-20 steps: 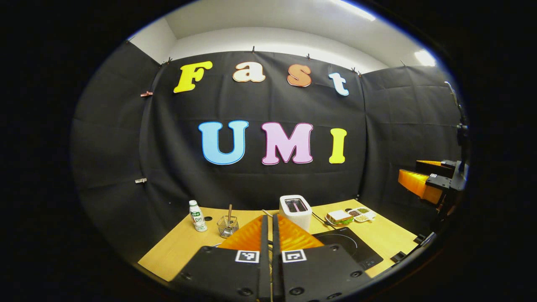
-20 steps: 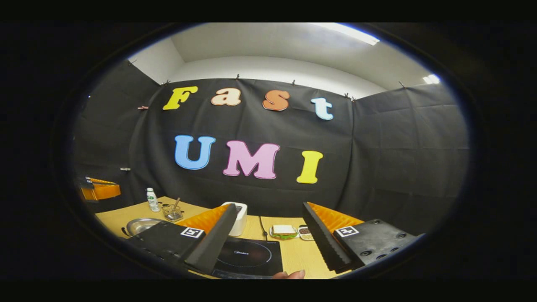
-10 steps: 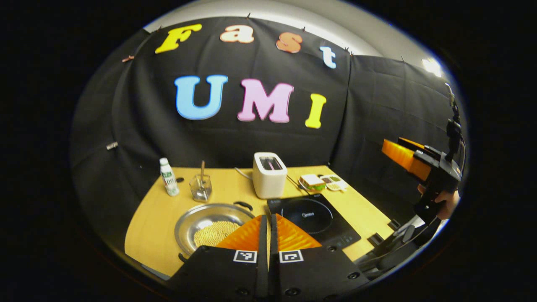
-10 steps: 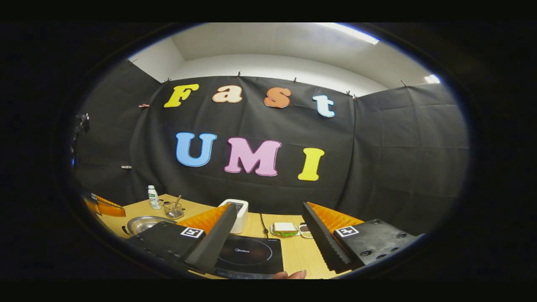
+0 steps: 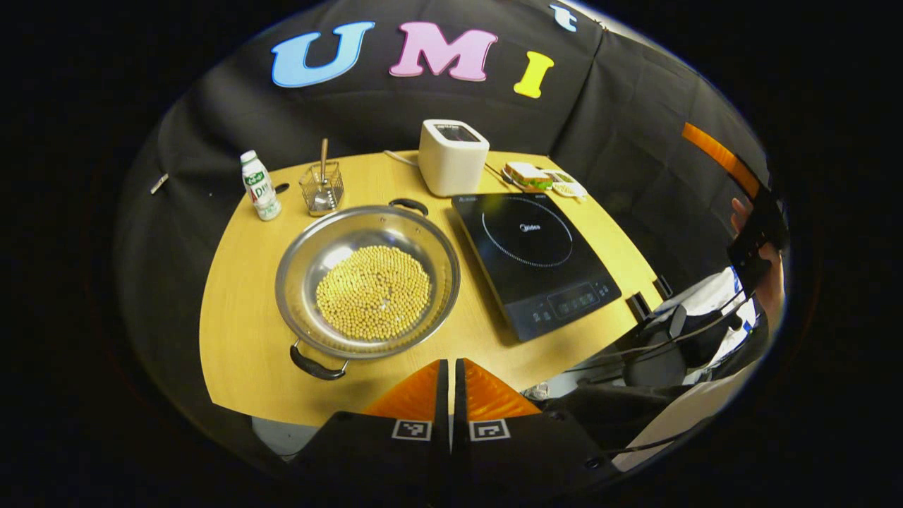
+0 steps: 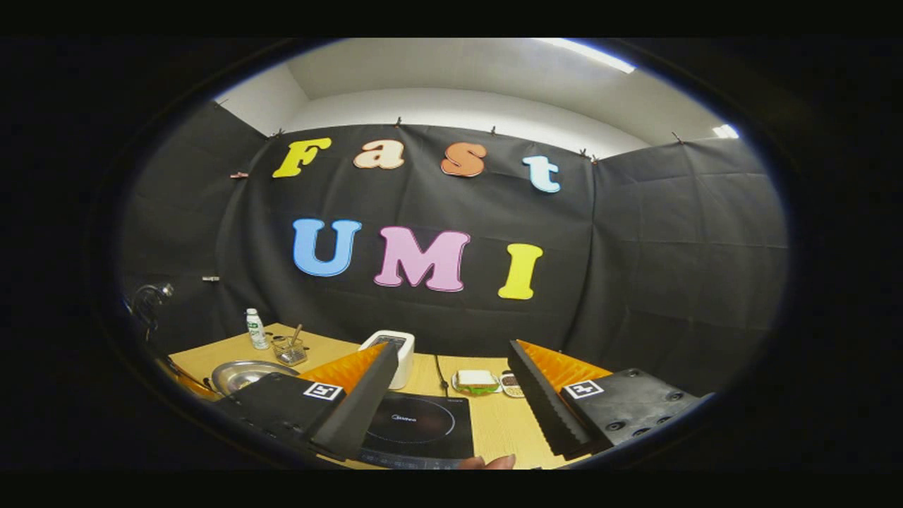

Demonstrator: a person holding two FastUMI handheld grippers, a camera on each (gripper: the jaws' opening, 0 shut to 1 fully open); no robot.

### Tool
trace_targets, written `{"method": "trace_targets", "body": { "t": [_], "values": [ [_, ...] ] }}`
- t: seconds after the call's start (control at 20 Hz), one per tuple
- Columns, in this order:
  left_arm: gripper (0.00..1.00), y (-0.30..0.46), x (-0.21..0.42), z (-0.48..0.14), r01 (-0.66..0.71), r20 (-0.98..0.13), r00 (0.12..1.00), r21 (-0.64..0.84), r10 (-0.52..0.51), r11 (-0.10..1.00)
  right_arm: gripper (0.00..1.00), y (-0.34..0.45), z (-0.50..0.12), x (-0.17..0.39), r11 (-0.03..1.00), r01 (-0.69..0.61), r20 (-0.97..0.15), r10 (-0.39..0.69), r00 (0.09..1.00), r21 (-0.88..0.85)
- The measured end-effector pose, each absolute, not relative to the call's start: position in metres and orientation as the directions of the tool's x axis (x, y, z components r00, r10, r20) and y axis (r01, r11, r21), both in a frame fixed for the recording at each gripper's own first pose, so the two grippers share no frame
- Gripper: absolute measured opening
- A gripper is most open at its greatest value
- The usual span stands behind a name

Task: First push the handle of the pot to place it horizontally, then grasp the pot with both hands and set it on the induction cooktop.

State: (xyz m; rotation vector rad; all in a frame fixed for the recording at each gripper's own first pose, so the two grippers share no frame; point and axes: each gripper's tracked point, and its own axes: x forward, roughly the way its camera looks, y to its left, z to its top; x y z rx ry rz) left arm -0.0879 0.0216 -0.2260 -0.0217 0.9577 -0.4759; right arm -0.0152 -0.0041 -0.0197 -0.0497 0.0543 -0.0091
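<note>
1. Pot (image 5: 367, 281) sits on the table (image 5: 240, 339), just left of the cooktop (image 5: 534, 259); rim close to the cooktop's edge, whether it touches is unclear. Pot holds a layer of small yellow beans.
2. Key relation: pot's handle axis runs diagonal. Near handle (image 5: 316, 365) points to the table's front edge; far handle (image 5: 409, 205) points back towards the toaster (image 5: 451, 156). The task wants that axis left-right, so the pot needs a rotation.
3. Left gripper (image 5: 450, 374) is above the front edge, looking down; fingers pressed together, nothing between them. Near handle lies just ahead and to its left: the closest part of the pot.
4. Right gripper (image 6: 451, 398) has its fingers spread wide, empty, held level facing the booth wall. It hovers near the cooktop's front; the pot is well off to its left, low in the right gripper view.
5. Judgement: left is the nearer one for the push. A sideways shove on the near handle should swing the axis round.
6. Risk: a hard push may slide the pot instead of turning it, or shift the beans.
</note>
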Motion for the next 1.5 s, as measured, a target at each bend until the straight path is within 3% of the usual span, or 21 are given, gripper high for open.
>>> {"method": "trace_targets", "body": {
  "t": [0.35,0.65,1.5],
  "values": [
    [0.05,0.063,-0.083,-0.266,0.327,-0.835,0.350,-0.316,-0.425,0.891,0.98,-0.010,-0.028,-0.018,0.999,0.032,-0.068,-0.035,0.997,-0.042],
    [0.05,0.073,-0.069,-0.308,0.340,-0.884,0.286,-0.268,-0.371,0.901,0.98,-0.012,-0.036,-0.017,0.998,0.048,-0.085,-0.052,0.995,-0.047],
    [0.05,0.113,-0.039,-0.335,0.336,-0.909,0.319,-0.156,-0.268,0.929,0.99,0.003,-0.054,-0.009,0.997,0.032,-0.126,-0.041,0.991,-0.073]
  ]
}}
